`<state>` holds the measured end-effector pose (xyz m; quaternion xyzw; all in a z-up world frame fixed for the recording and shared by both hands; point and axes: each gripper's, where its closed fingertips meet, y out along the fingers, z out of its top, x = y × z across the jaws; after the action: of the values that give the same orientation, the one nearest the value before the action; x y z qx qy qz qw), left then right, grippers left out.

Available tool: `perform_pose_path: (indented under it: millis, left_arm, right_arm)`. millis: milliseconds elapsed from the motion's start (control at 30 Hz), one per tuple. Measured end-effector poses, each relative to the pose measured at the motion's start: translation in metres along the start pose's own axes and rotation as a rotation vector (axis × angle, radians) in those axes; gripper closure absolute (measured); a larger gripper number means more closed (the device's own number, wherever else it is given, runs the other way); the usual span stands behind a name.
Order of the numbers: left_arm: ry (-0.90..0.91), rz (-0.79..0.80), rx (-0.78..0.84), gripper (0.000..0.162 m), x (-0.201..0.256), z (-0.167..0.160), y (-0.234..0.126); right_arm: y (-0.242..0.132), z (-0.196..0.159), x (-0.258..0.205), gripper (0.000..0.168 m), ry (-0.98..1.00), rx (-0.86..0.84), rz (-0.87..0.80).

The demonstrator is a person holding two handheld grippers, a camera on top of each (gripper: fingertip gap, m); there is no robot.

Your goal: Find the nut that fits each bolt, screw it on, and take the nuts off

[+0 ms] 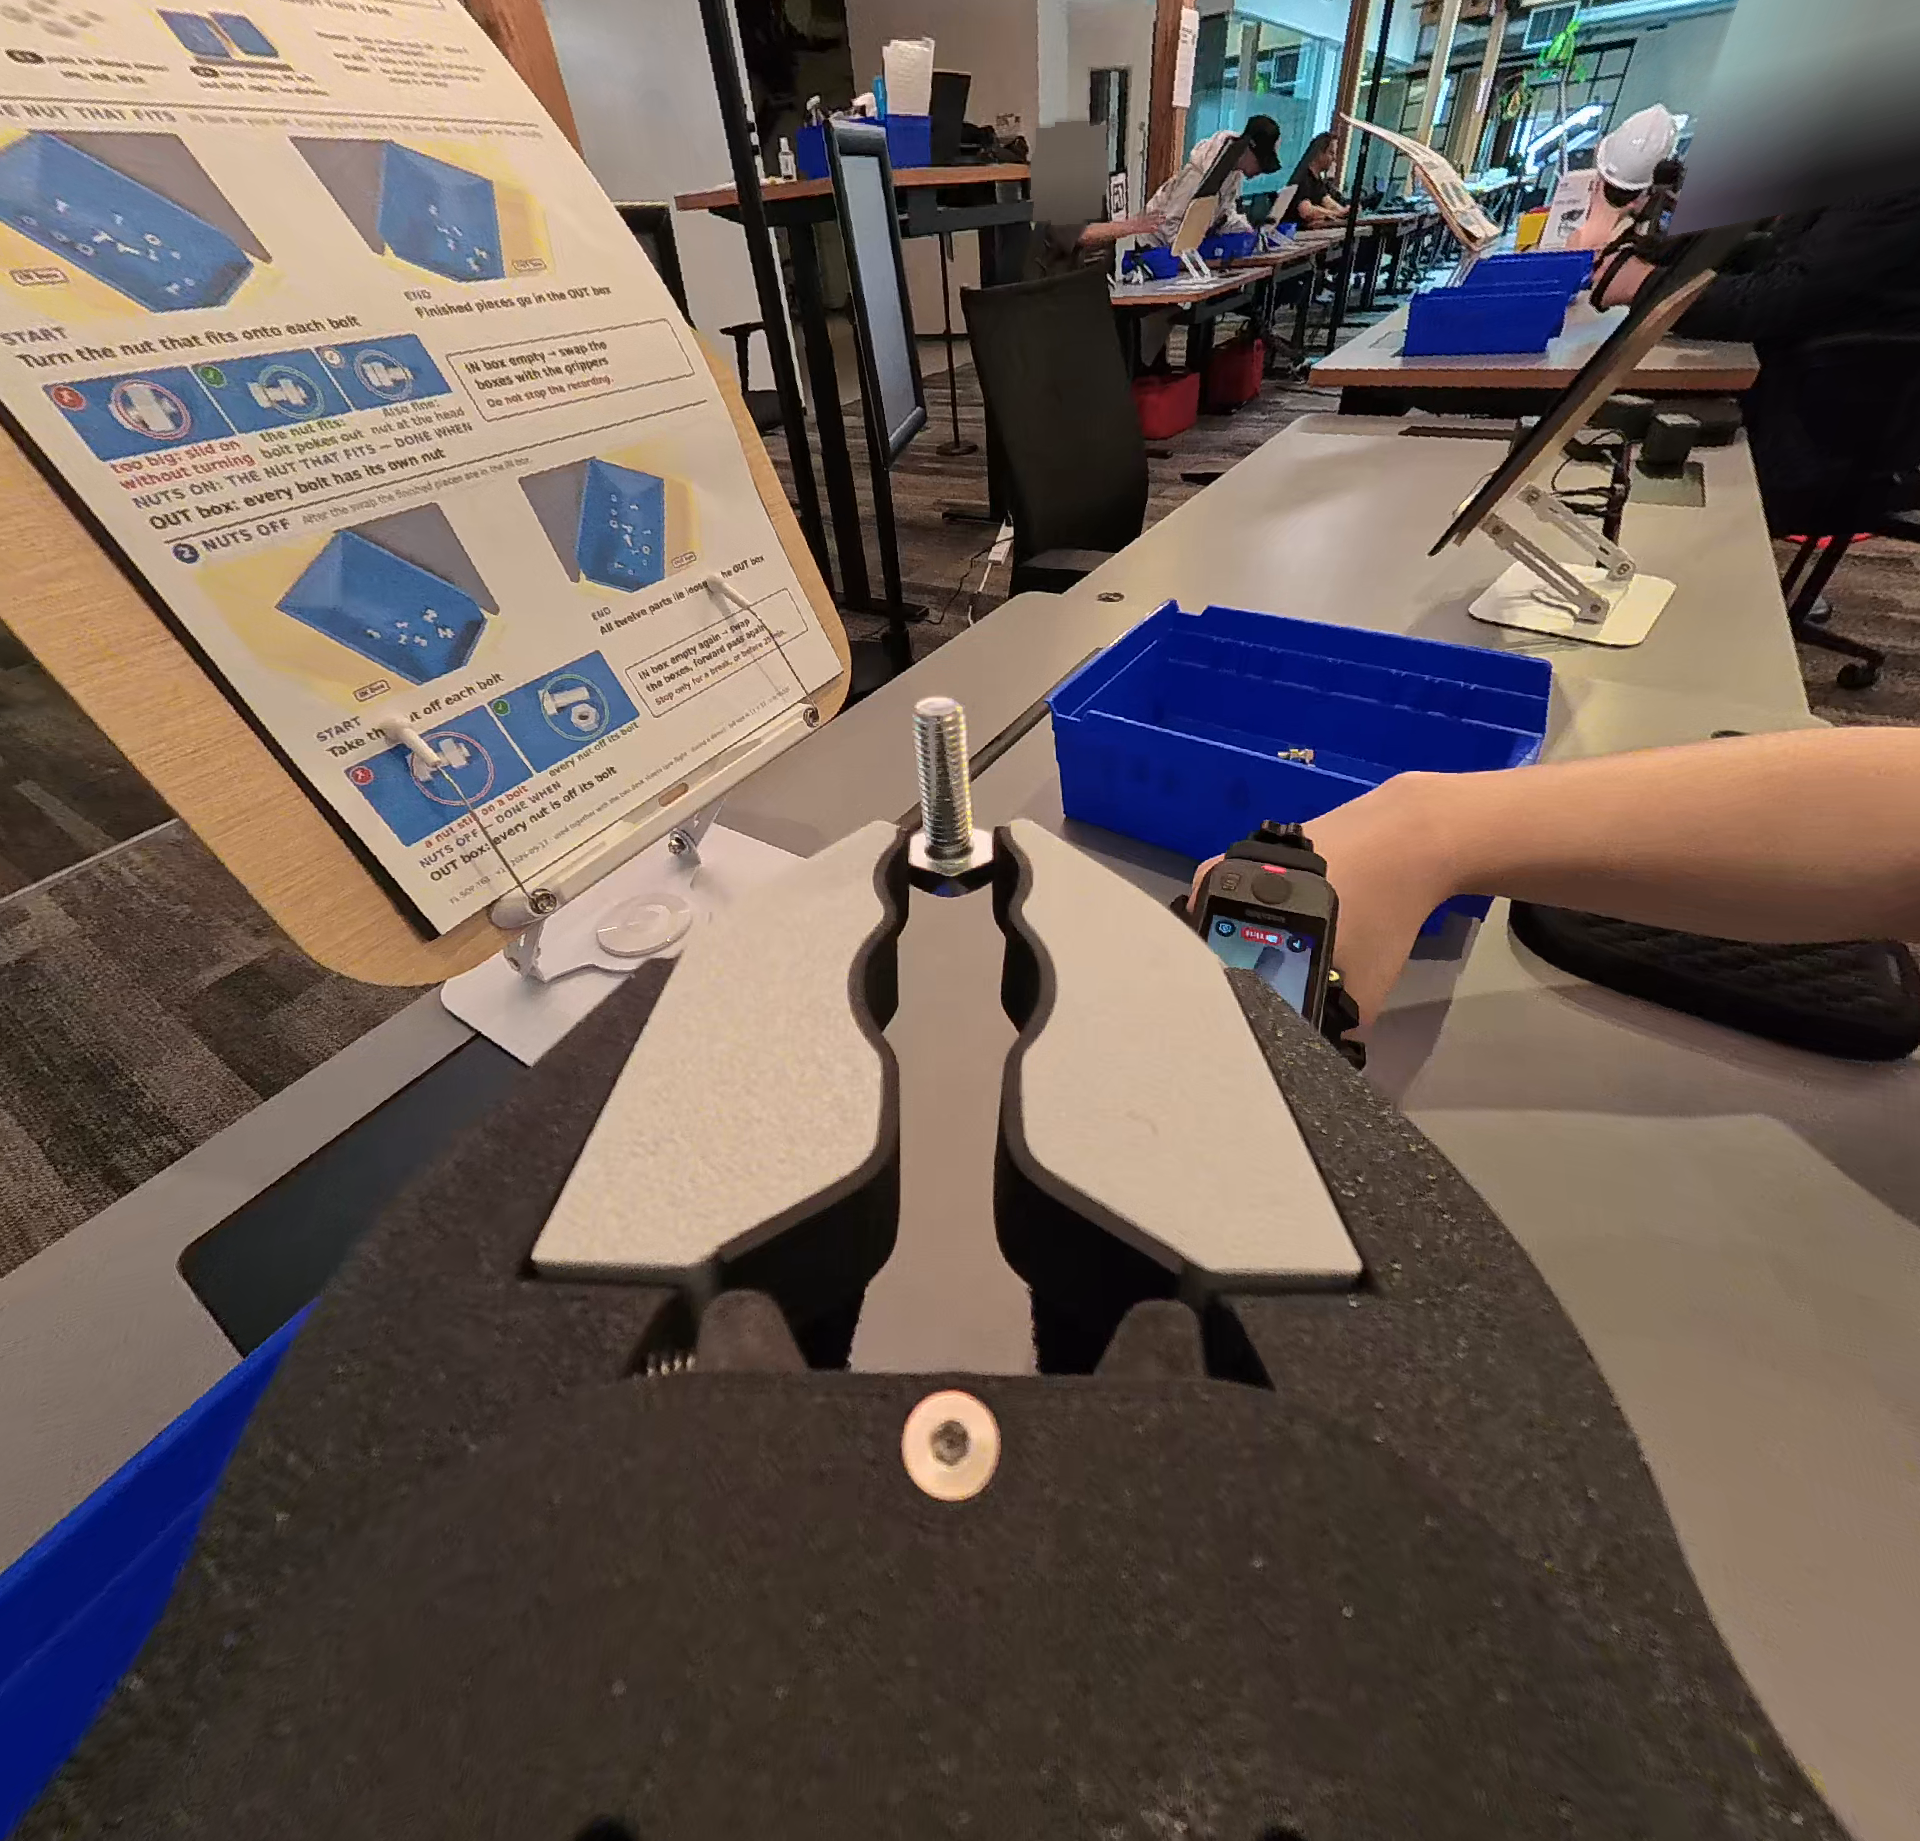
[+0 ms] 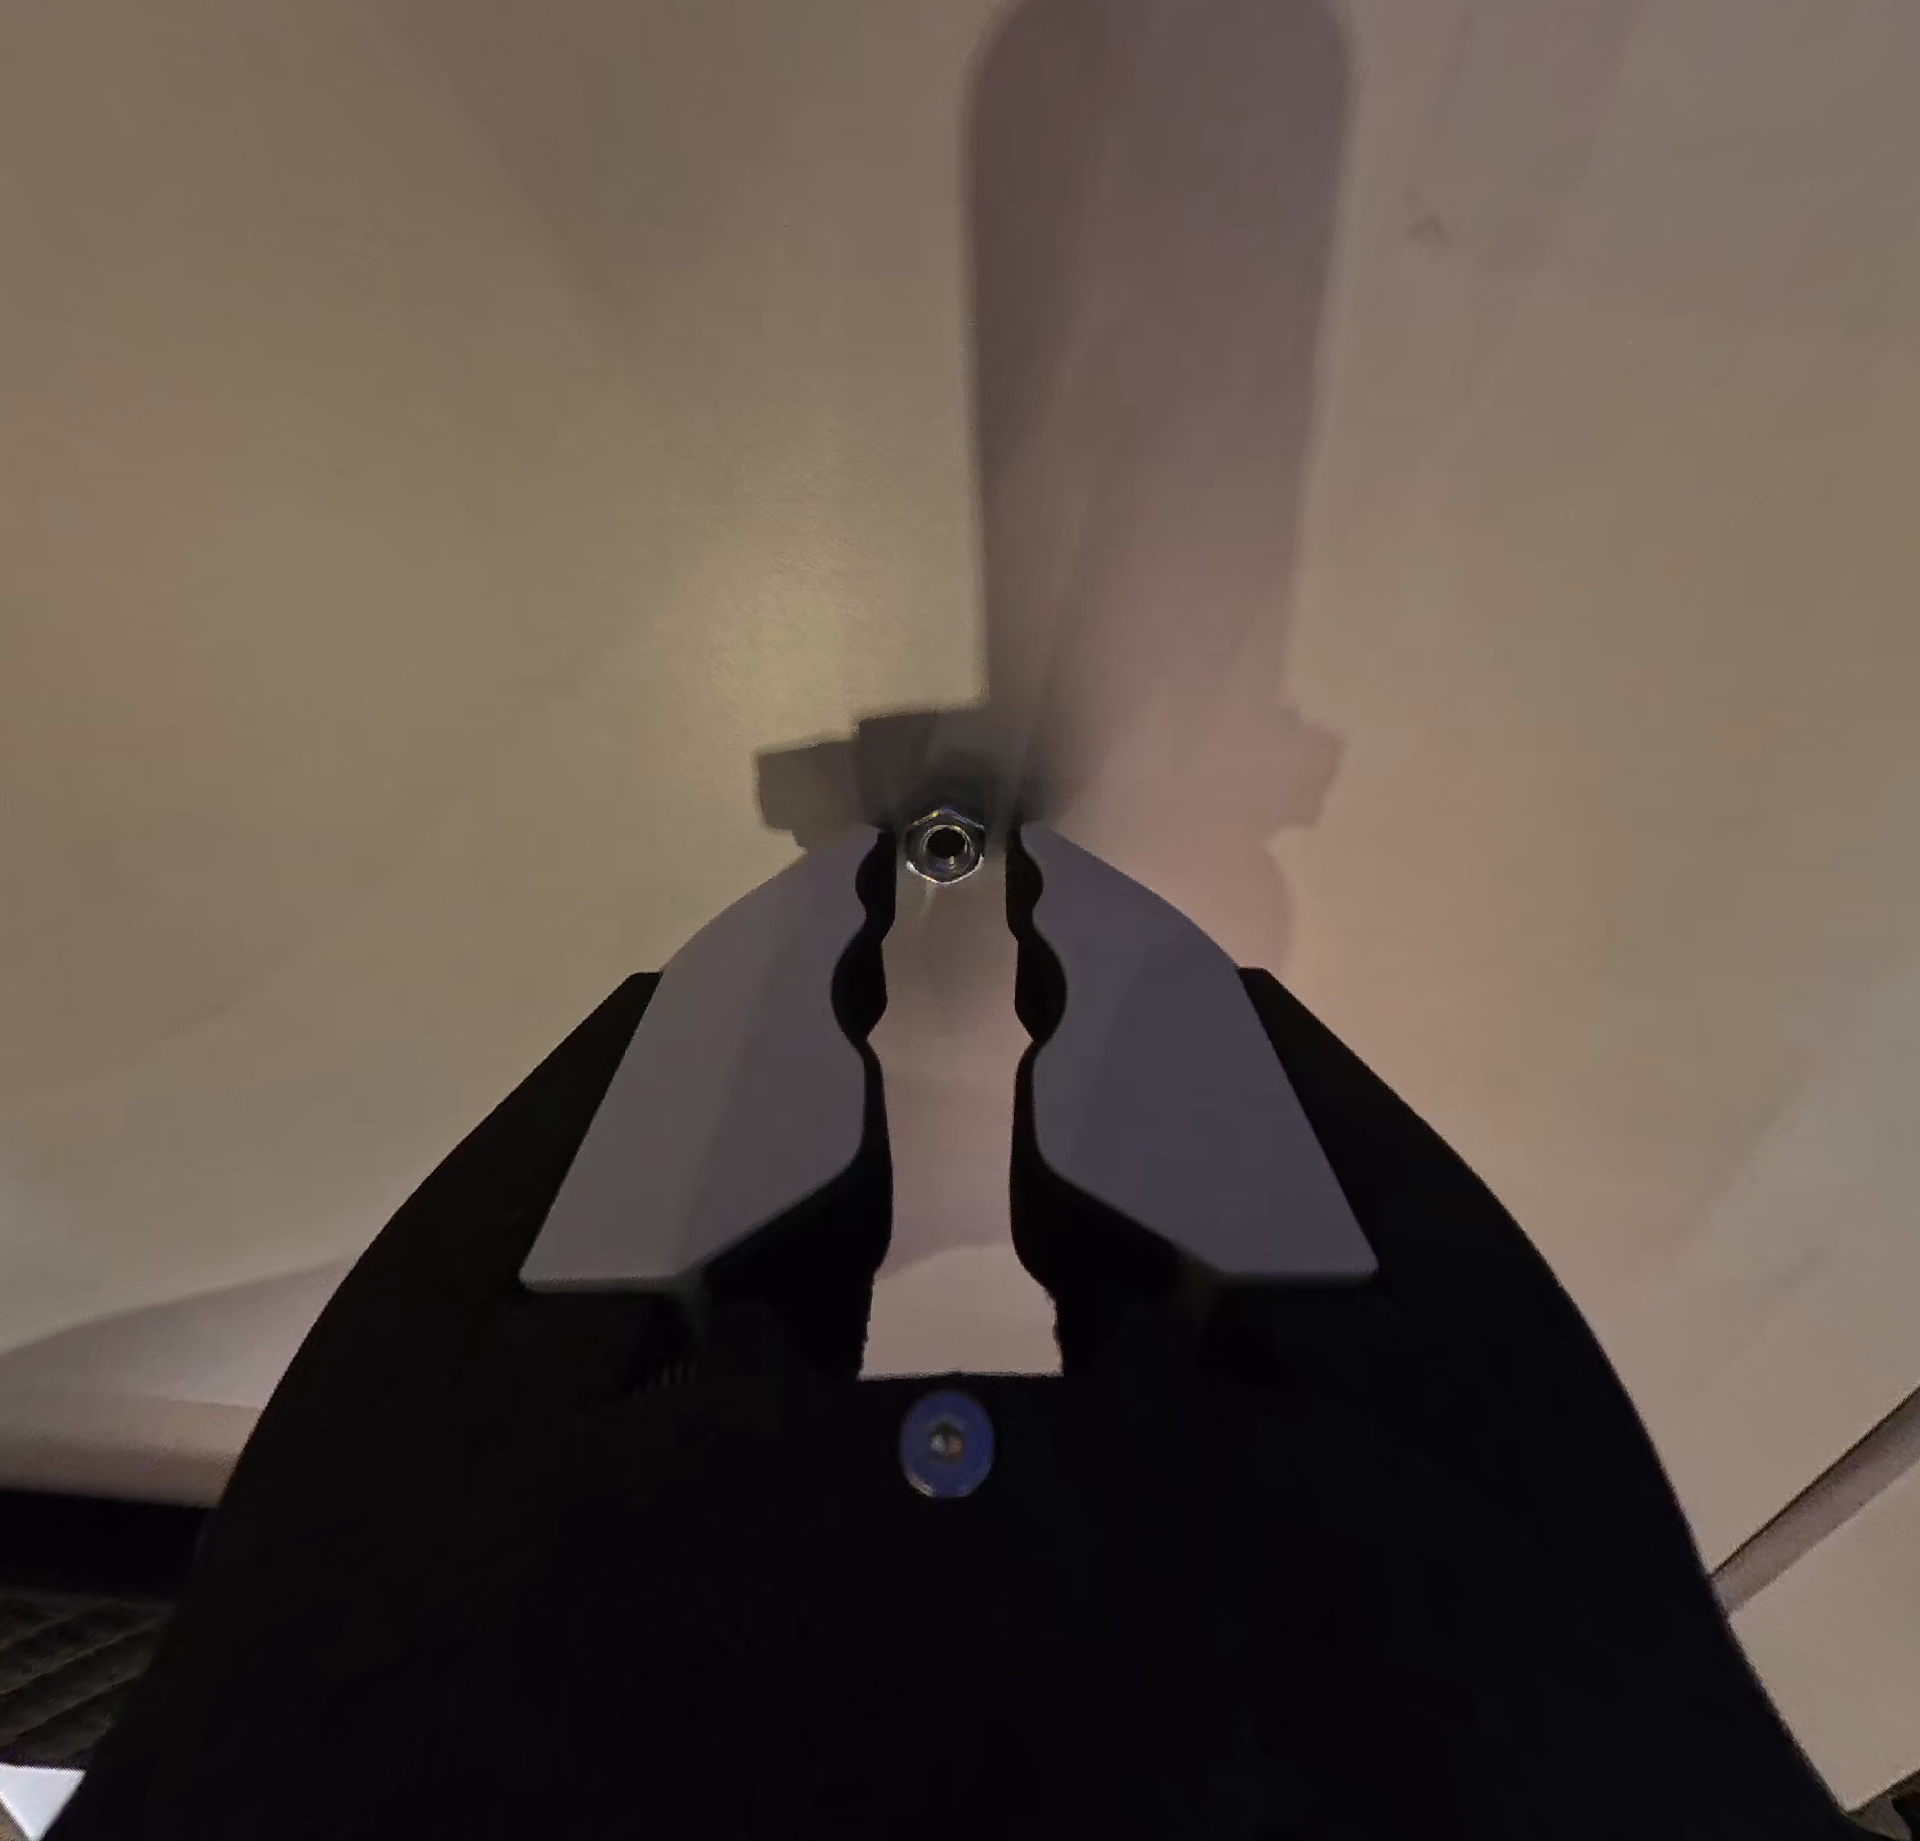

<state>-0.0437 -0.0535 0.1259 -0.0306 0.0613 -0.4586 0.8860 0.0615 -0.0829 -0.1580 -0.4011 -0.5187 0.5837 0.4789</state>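
Your left gripper (image 1: 951, 861) clamps the bolt (image 1: 941, 778) by its head, thread up. Your right gripper (image 2: 943, 849) pinches a small hex nut (image 2: 943, 846) low over the table (image 2: 416, 441). I'd call this matching: bring nut over thread, square.

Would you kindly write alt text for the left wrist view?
The left gripper clamps a silver bolt by its hex head, threaded shank pointing up. Behind stand a blue bin and an instruction board on a grey table.

Silver bolt (image 1: 940, 778) stands upright, head pinched; small nut (image 2: 942, 845) gripped.
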Motion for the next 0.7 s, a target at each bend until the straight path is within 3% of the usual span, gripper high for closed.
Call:
perform_pose_path:
  millis: [500,600,700]
  left_arm:
    - [0.017,-0.005,-0.040,0.147,0.004,-0.011,0.014]
    - [0.007,-0.009,-0.042,0.147,0.003,-0.014,0.016]
    - [0.009,-0.015,-0.045,0.147,0.002,-0.017,0.021]
  right_arm:
    - [-0.002,0.002,-0.007,0.153,-0.019,0.074,0.001]
    - [-0.021,0.006,-0.019,0.153,-0.019,0.167,-0.001]
    - [-0.064,0.013,-0.037,0.153,-0.061,0.283,-0.025]
